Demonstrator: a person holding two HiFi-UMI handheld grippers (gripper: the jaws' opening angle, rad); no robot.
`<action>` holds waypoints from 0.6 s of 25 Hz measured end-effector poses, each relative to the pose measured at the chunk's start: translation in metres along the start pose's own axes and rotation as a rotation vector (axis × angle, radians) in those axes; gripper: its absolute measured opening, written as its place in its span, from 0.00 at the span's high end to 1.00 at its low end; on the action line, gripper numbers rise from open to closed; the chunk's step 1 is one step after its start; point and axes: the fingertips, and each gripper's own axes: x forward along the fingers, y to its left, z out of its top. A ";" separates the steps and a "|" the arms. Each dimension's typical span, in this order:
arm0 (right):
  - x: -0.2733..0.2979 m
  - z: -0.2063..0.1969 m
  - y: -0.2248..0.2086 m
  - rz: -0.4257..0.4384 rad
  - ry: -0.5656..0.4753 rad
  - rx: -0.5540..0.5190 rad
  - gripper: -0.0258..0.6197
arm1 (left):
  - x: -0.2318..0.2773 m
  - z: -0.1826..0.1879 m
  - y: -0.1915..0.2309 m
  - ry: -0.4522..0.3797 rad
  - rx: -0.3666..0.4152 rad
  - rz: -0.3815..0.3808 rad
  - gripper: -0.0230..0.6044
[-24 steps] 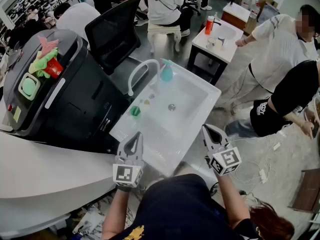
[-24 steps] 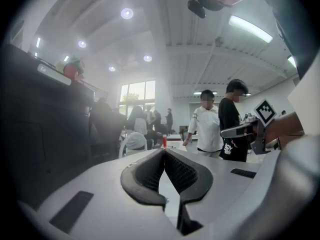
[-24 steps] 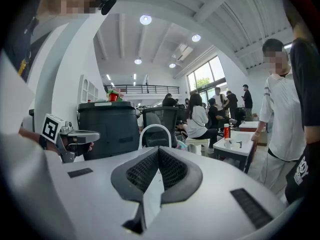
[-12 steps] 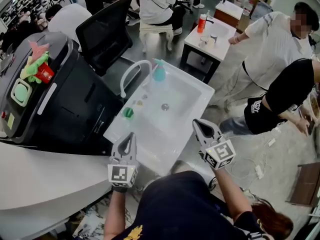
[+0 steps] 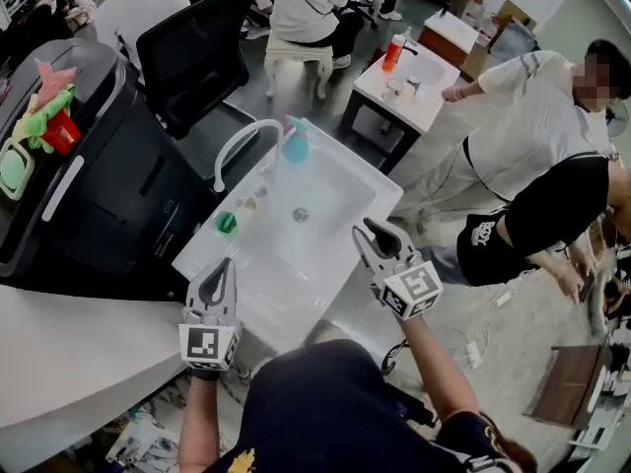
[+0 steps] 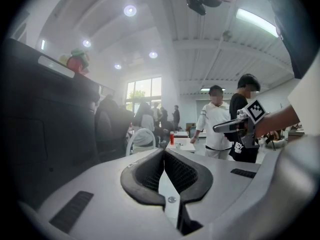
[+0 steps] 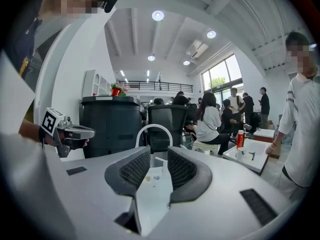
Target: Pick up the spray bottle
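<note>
No readable brand, label or text anywhere: the only print on the rig is the square black-and-white marker pattern on each gripper's cube, and the white print on a bystander's black shirt is too small to read. Left gripper (image 5: 225,264): held over the near-left edge of the white sink (image 5: 380,180). In the left gripper view its fingers (image 6: 150,166) are together, tips meeting, with nothing between them and touching nothing. Right gripper (image 5: 370,228): held over the sink's near-right rim. In the right gripper view the fingers (image 7: 182,170) stand a moderate gap apart and are opening. Nothing is clamped or touched; the basin floor and the white arched faucet (image 7: 154,134) show through the gap. Spray bottle (image 5: 295,144): teal, upright at the far corner of the sink, just beside the faucet's spout end and well apart from both grippers. A small green object (image 5: 226,222) sits on the sink's left ledge, nearer the left gripper. Surroundings: large black machine (image 5: 108,166) left of the sink with colourful items on top, and a black office chair (image 5: 197,52) behind it. A small white tabletop (image 5: 424,92) farther back carries a red bottle (image 5: 394,52); its label cannot be read.
</note>
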 end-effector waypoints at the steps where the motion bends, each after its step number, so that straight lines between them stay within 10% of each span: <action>1: 0.008 -0.004 -0.003 0.006 0.008 0.005 0.78 | -0.001 -0.001 0.004 0.004 0.001 0.010 0.93; 15: 0.116 -0.028 -0.068 0.068 0.048 -0.003 0.68 | 0.032 0.011 0.021 -0.051 -0.046 0.143 0.93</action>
